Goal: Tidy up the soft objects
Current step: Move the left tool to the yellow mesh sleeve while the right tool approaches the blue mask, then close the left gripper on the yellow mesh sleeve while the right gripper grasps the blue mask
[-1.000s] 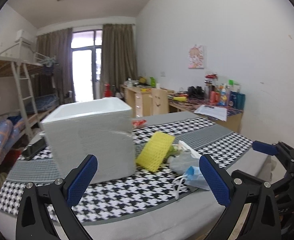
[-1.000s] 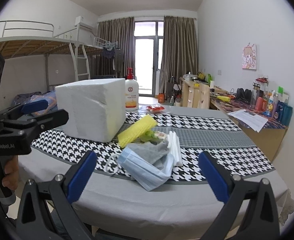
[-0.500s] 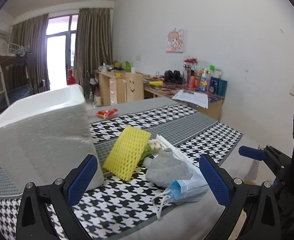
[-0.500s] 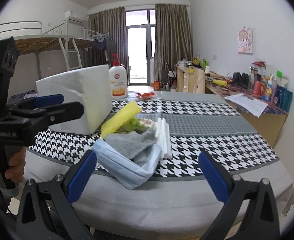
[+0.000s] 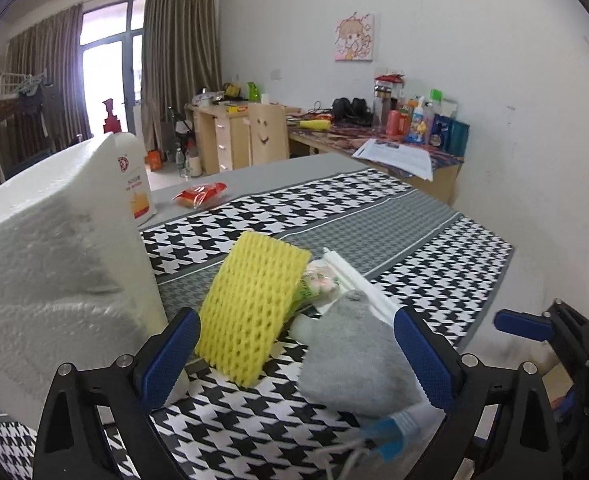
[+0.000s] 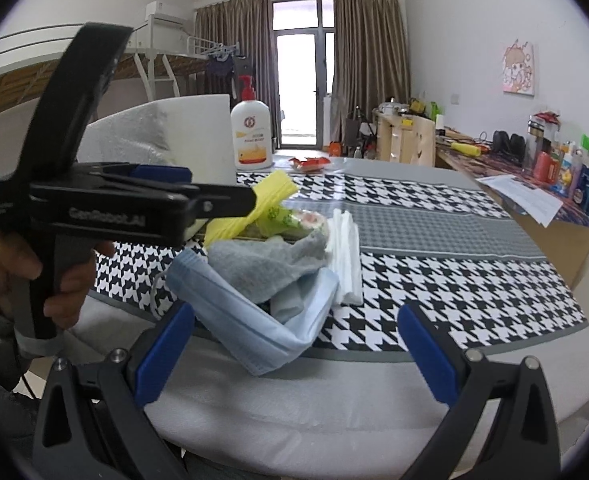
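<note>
Toward the table's left edge stands a white foam box, a lotion bottle behind it. Near the front edge lies the pile: yellow foam net leaning beside the box, grey cloth, blue face mask, white foam sheets. The left gripper is closing, its jaws wide, net and cloth between them untouched; the right gripper stands released before the mask.

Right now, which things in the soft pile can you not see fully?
- Green-printed packet: left wrist view, partly hidden under yellow foam net and grey cloth.
- Blue face mask: left wrist view, blurred, mostly under the cloth.
- White foam box: right wrist view, blocked by left claw.
</note>
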`<action>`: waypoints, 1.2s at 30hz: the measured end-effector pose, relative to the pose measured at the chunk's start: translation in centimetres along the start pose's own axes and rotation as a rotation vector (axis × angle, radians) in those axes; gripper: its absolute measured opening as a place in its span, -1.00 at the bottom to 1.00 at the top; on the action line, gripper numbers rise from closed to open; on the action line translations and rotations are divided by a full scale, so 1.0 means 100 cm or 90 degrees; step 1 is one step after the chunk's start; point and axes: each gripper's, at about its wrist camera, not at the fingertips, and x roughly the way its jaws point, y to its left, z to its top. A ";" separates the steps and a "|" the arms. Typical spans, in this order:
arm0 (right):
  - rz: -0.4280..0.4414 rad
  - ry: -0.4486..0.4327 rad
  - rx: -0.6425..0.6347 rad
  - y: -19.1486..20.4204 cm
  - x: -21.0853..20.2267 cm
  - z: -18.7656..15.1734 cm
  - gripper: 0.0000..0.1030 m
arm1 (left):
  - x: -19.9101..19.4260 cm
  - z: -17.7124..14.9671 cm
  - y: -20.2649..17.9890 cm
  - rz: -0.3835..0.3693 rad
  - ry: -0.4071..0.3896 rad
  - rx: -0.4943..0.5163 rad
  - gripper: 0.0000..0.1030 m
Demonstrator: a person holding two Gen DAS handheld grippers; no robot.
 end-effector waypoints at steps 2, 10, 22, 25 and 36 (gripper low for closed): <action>0.005 0.003 -0.002 -0.002 0.002 0.001 0.99 | 0.005 0.001 0.007 0.010 0.007 -0.010 0.87; 0.026 0.010 -0.012 0.000 0.007 0.008 0.99 | 0.022 0.005 0.020 0.052 0.016 0.005 0.83; 0.049 0.032 -0.025 -0.005 0.019 0.014 0.99 | 0.049 0.001 0.021 0.065 0.066 0.046 0.66; 0.054 0.040 -0.033 -0.005 0.023 0.015 0.99 | 0.058 0.001 0.026 0.055 0.084 0.036 0.46; 0.087 0.084 -0.074 0.003 0.032 0.017 0.56 | 0.066 -0.004 0.039 0.013 0.110 -0.001 -0.37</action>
